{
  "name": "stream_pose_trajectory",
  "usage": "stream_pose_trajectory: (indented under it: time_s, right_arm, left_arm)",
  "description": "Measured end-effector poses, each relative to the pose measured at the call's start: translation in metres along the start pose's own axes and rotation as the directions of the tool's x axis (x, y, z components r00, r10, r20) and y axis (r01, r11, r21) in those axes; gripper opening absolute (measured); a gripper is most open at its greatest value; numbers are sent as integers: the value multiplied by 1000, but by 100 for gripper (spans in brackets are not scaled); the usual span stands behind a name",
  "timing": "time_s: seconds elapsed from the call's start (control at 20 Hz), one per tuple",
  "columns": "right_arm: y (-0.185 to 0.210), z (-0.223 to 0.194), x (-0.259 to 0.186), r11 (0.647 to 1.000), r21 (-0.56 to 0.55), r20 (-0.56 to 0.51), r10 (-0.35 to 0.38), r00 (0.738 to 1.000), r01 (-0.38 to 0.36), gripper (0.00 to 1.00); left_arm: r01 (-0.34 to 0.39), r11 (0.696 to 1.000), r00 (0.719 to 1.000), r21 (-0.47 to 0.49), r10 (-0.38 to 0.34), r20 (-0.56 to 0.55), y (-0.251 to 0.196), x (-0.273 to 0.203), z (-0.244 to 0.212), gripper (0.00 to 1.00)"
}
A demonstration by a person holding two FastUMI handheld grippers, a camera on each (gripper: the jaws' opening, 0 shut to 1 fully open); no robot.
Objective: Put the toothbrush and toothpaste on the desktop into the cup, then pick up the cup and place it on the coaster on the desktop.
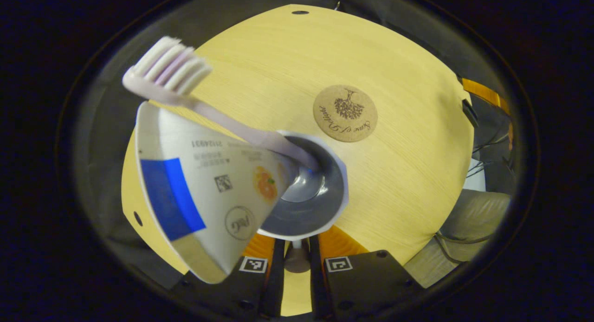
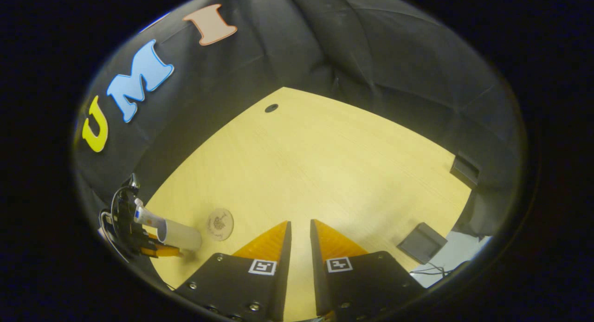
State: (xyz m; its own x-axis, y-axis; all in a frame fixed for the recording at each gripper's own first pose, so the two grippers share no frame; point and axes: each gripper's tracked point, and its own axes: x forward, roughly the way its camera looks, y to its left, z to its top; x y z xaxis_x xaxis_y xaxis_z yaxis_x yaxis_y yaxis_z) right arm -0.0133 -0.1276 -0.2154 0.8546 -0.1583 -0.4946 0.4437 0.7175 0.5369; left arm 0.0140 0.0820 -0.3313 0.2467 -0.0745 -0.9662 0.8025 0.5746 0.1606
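Left fingers (image 1: 297, 254) closed on the near rim of the cup (image 1: 308, 187), one finger either side of the wall, a small gap left between them where the rim is pinched. Grip taken at the rim, probably so the cup hangs plumb and the contents stay put during transfer. Toothpaste (image 1: 204, 187) and toothbrush (image 1: 195, 99) both standing in the cup, tail end and bristle head leaning out over the far-left side of the rim. Coaster (image 1: 345, 113) flat on the surface (image 1: 408, 173), just beyond the cup and to its right, bare on top. Loading step judged complete; carry to the coaster in hand. Cup apparently raised off the surface in the right gripper view, though contact underneath cannot be told for certain. Right fingers (image 2: 300, 247) nearly closed, narrow slot between them, nothing held; parked well apart from the cup (image 2: 178, 236) and coaster (image 2: 220, 224), likely to keep the path free.
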Motion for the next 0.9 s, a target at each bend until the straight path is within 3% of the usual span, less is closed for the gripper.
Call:
stream_pose_trajectory:
  time_s: [0.05, 0.1, 0.2, 0.45, 0.9]
  right_arm:
    - [0, 1, 1, 1000, 6, -3, 0, 1000, 0, 25]
    - [-1, 0, 1, 1000, 7, -3, 0, 1000, 0, 25]
    - [0, 0, 3, 1000, 0, -7, 2, 1000, -2, 25]
    - [5, -3, 5, 1000, -21, -23, 20, 1000, -21, 25]
    - [-19, 0, -1, 999, 46, -18, -4, 1000, 5, 25]
  left_arm:
    - [0, 1000, 1000, -7, 0, 16, 0, 0, 5, 32]
    - [0, 1000, 1000, -24, 1, 28, -1, -1, 8, 24]
    - [-4, 999, 999, -52, 6, 44, -2, -4, 11, 19]
    - [21, 997, 997, -73, -15, 82, -4, -13, 20, 19]
    - [53, 997, 994, 59, -58, 98, -39, -25, 85, 18]
